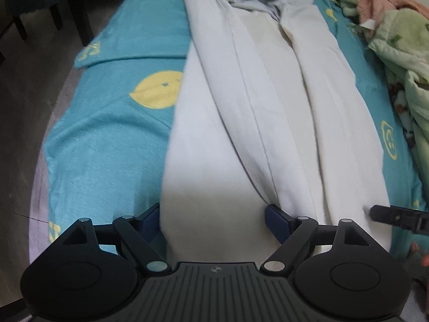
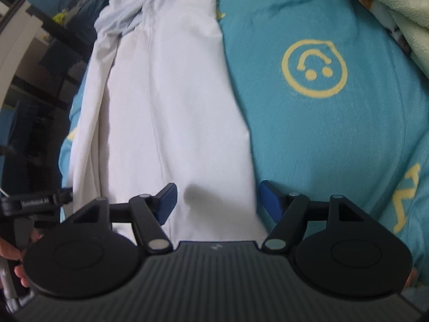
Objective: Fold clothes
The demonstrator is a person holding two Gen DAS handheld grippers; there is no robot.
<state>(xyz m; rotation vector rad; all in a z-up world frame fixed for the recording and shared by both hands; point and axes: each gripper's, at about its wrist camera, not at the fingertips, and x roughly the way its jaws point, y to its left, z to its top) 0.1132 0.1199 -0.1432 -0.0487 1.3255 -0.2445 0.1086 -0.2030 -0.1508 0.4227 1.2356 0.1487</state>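
White garment [image 1: 268, 123] laid flat on a teal bedspread [image 1: 107, 134] printed with yellow smiley and lemon-like motifs. The cloth is plain, off-white to pale grey, folded inward into a long narrow strip, with several lengthwise creases and overlapping layers; its far end is bunched and looks faintly blue-grey. What kind of garment it is cannot be told.

Long axis: the strip runs from the near edge of the bed, directly under the two grippers, away toward the far end of the bed, narrowing in both fisheye views. The creases run parallel to this axis.

Left gripper [image 1: 214, 217]: jaws spread wide, angled steeply down over the near end of the garment at its left-hand side; the left blue pad lies at the cloth's left edge, the right pad over white fabric. No cloth is pinched between them.

Right gripper [image 2: 217, 201]: jaws likewise spread wide, straddling the garment's right-hand edge, with the left pad over white cloth and the right pad over bare bedspread. Nothing is gripped.

A rumpled pale green blanket [image 1: 402, 43] and a pink cloth [image 1: 375, 2] lie at the bed's right side, apart from the garment. Dark furniture [image 1: 34, 5] stands on the floor left of the bed.
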